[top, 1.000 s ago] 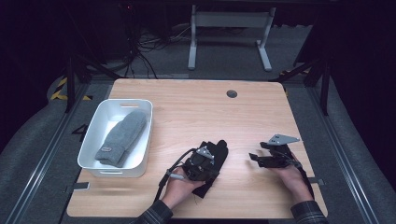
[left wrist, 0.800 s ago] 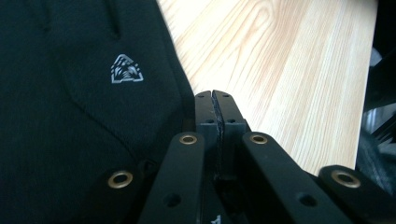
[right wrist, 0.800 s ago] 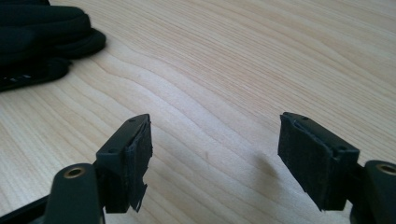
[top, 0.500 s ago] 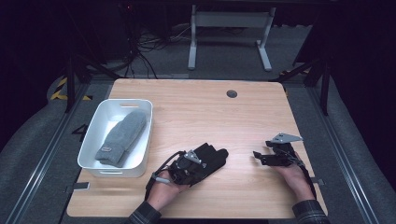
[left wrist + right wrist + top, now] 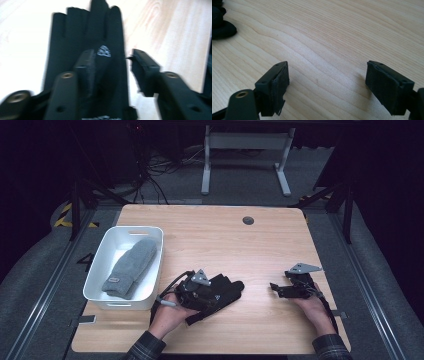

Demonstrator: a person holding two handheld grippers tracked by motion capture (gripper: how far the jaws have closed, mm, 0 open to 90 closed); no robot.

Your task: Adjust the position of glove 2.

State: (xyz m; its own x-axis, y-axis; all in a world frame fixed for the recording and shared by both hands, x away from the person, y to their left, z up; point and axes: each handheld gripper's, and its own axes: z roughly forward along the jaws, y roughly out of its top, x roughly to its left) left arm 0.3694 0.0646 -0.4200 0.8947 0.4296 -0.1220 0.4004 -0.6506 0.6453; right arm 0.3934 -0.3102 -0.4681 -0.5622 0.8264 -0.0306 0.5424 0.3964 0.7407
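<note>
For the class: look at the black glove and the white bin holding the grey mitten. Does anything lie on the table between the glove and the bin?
Nothing visible does. The black glove lies just right of the white bin, under the left tool; bare table lies elsewhere.

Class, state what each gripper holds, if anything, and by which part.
Left gripper: open over the black glove, near its cuff end, not clamped. Right gripper: open, holding nothing.

The bench was brightly lit amid dark surroundings; the left gripper view was motion-blurred, washed pale beyond its claw.
</note>
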